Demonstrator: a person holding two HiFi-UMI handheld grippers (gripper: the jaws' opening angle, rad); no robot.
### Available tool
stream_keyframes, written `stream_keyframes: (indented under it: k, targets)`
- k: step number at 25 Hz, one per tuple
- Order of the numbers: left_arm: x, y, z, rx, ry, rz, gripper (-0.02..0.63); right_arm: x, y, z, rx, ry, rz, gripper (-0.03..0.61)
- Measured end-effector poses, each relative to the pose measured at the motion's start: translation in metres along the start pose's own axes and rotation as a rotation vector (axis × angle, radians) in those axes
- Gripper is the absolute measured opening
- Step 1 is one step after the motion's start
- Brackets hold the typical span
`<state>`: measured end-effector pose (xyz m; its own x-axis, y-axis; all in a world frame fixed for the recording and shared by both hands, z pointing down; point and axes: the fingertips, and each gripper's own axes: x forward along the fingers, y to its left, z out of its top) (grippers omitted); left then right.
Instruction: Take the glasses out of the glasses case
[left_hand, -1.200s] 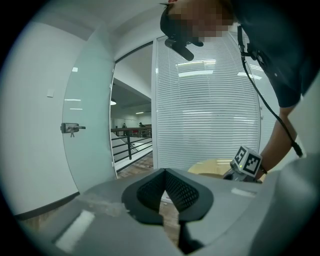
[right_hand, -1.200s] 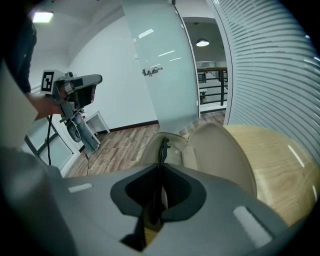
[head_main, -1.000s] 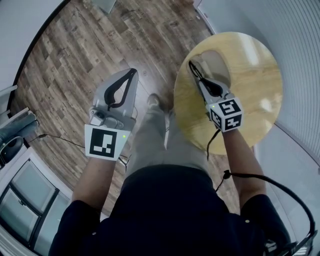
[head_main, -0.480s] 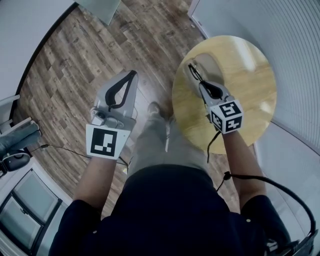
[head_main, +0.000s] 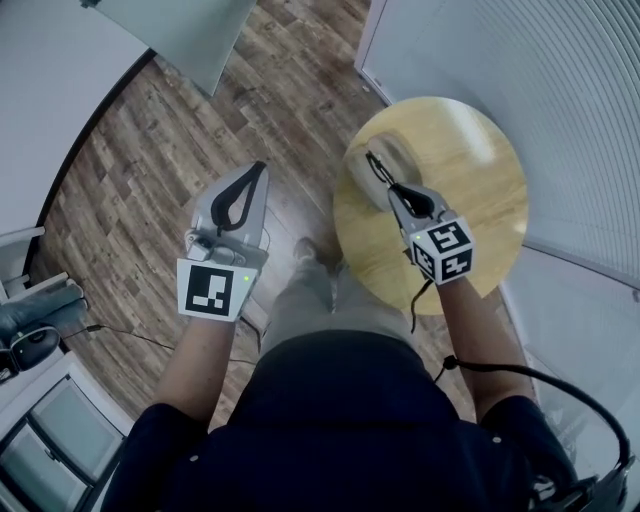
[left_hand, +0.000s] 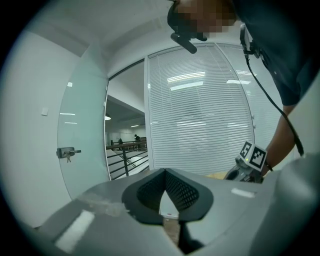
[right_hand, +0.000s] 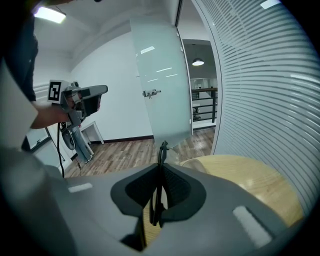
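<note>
On the left part of a round wooden table (head_main: 480, 190) lies a grey glasses case (head_main: 392, 158). My right gripper (head_main: 393, 187) hovers at the case's near edge, shut on thin black glasses (head_main: 377, 165) that stick out forward over the case. In the right gripper view, the glasses (right_hand: 162, 152) stand edge-on between the jaws of the right gripper (right_hand: 160, 172), with the case (right_hand: 176, 154) just beyond. My left gripper (head_main: 261, 168) is held over the floor left of the table, shut and holding nothing; in its own view the left gripper (left_hand: 165, 172) points at the blinds.
The table (right_hand: 250, 185) stands close to a curved wall of white blinds (head_main: 560, 90). A frosted glass door (right_hand: 160, 85) is behind it. Wood floor (head_main: 150, 170) spreads to the left, with grey equipment (head_main: 35, 320) at its left edge. The person's shoe (head_main: 305, 250) is by the table's edge.
The head view has shifted, so table and floor sit lower and further left in the picture. The right gripper with the glasses has drawn slightly toward the case's near-left edge. The left gripper stays shut.
</note>
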<state>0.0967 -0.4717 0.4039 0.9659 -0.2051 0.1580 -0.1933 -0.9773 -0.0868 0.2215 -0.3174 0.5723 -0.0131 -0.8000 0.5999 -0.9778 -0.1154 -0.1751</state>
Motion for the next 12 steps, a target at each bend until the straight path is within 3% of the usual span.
stream_keyframes:
  k: [12]
  targets:
    - [-0.032, -0.019, 0.036, 0.058, -0.055, -0.019, 0.005, -0.071, 0.021, 0.023, 0.011, -0.119, -0.045, 0.034]
